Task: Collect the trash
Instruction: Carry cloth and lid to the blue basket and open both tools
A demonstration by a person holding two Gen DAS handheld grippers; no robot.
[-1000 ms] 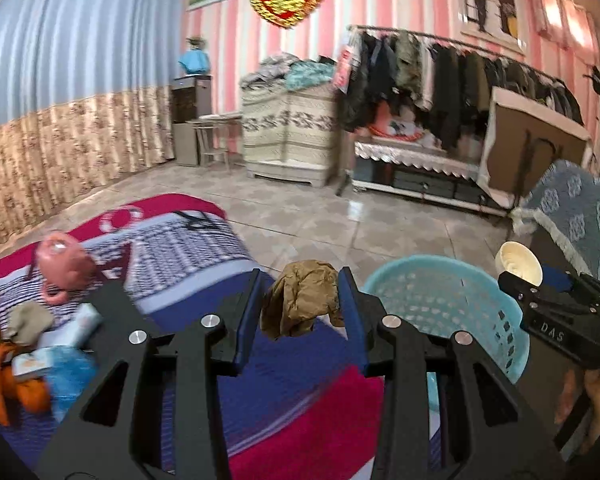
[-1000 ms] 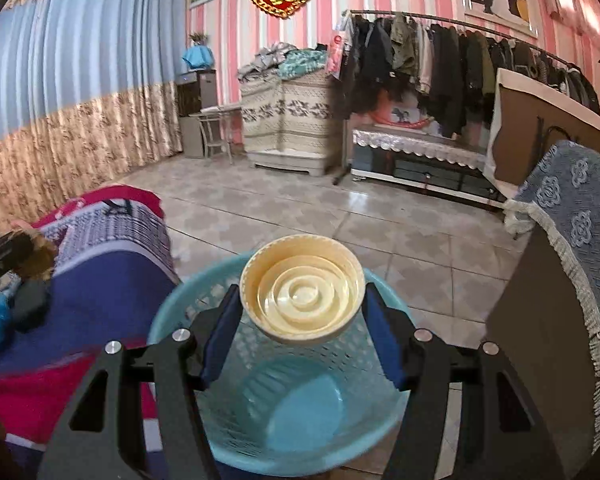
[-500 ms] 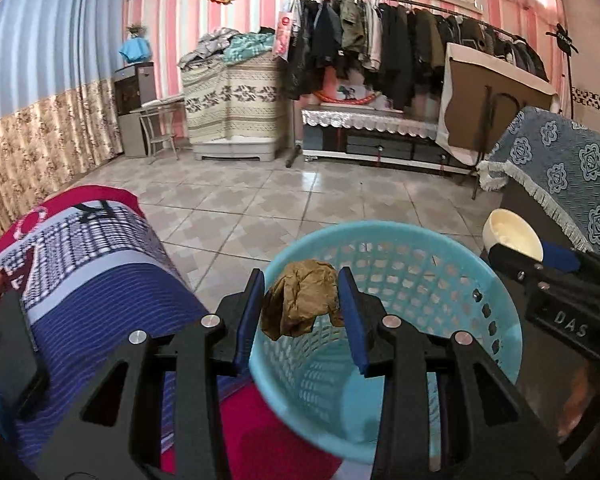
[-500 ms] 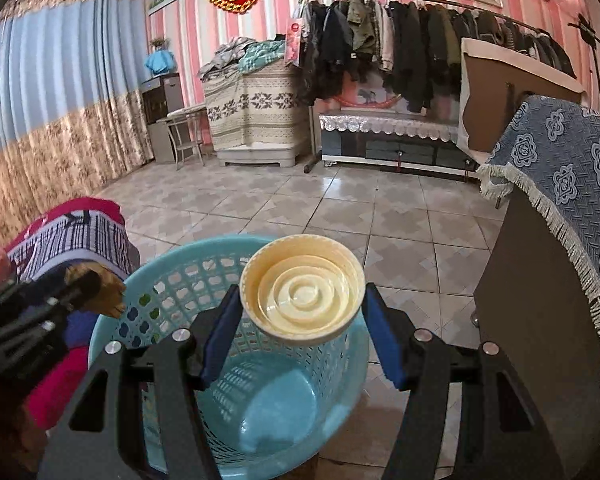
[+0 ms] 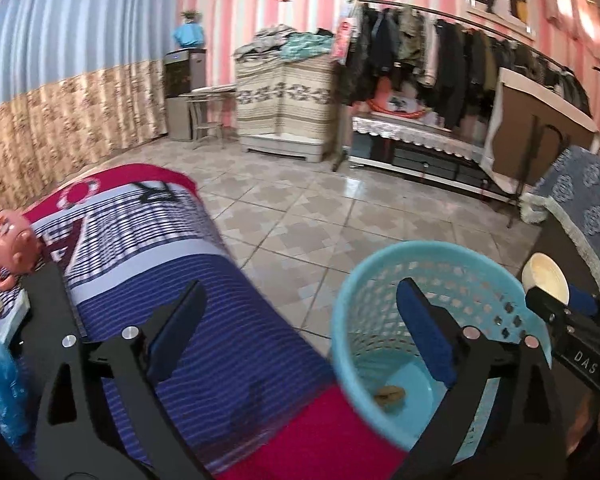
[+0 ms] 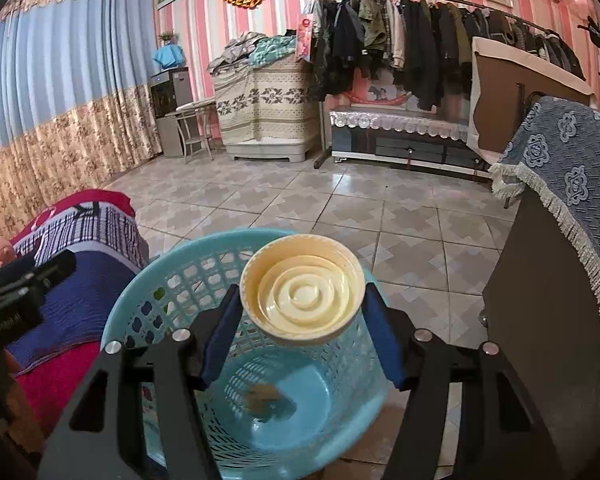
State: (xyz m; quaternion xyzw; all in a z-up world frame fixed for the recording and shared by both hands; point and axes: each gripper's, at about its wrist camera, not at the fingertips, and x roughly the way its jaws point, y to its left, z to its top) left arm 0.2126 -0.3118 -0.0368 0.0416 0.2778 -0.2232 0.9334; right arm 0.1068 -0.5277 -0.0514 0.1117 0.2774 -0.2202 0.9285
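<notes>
1. The left tool (image 5: 298,328) has just sprung wide, nothing between its jaws.
2. The brown crumpled wrapper (image 5: 389,394) lies on the bottom of the blue basket (image 5: 342,308).
3. The right tool (image 6: 300,322) clamps a cream cup (image 6: 302,294) over the basket.

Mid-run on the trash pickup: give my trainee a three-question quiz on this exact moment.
1. True or false: the left gripper holds the brown wad.
2. What is clamped in the right gripper?
A) a blue bag B) a cream bowl C) a pink toy
3. Fill in: the wad lies on the ____ of the blue basket.

Key
1. False: its jaws have just been opening and nothing is between them.
2. B: the cream bowl sits between the pads, above the basket's mouth.
3. Bottom.
</notes>
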